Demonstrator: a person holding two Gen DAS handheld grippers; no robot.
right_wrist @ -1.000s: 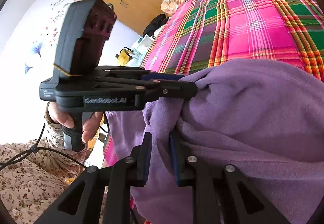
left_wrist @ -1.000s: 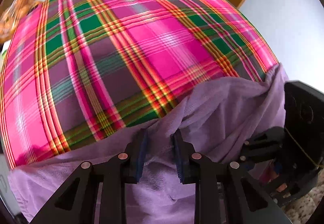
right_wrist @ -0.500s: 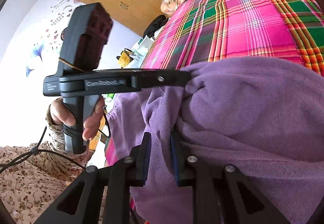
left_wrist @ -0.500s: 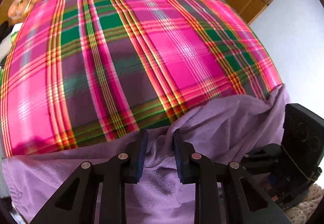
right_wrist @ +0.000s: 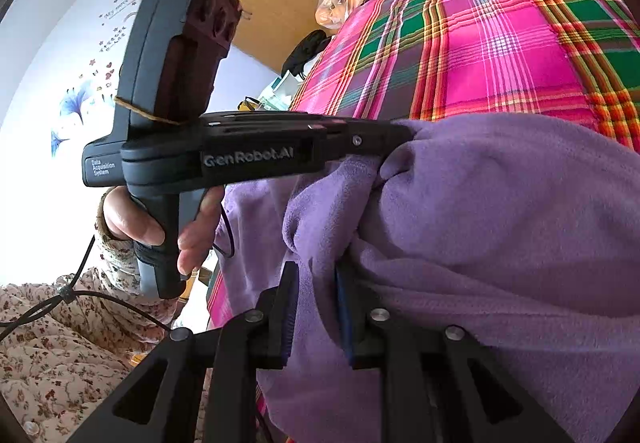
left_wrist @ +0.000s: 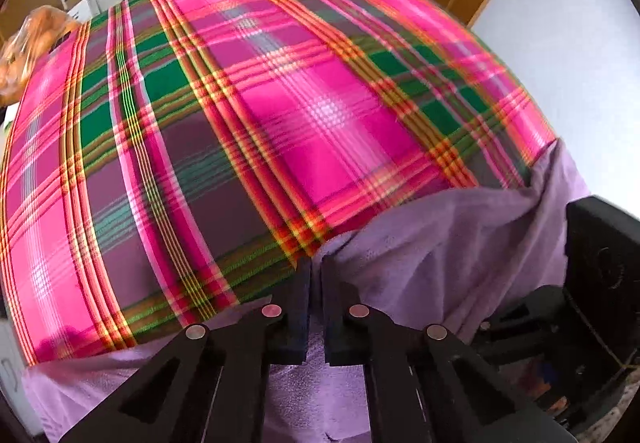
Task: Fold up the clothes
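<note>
Bed [left_wrist: 280, 115] with the plaid cover is the biggest thing here, and it runs well ahead of you. The purple fleece garment [right_wrist: 500, 211] sits at its near edge, part on the cover, part drooping off the side toward you. That overhang is your main risk: its weight can drag the whole piece off the bed if either grip lets go. Left gripper [left_wrist: 316, 307]: jaws nearly closed on a thin fold at the garment's edge. That's a shallow bite, so a quick pull could slip it out. Right gripper [right_wrist: 314, 315]: jaws narrow, clamped on a thick bunch, likely several layers, so the fold may come out lopsided or carry a trapped crease. Your left hand [right_wrist: 160, 227] and its cable hang close to the cloth; watch for a snag.
</note>
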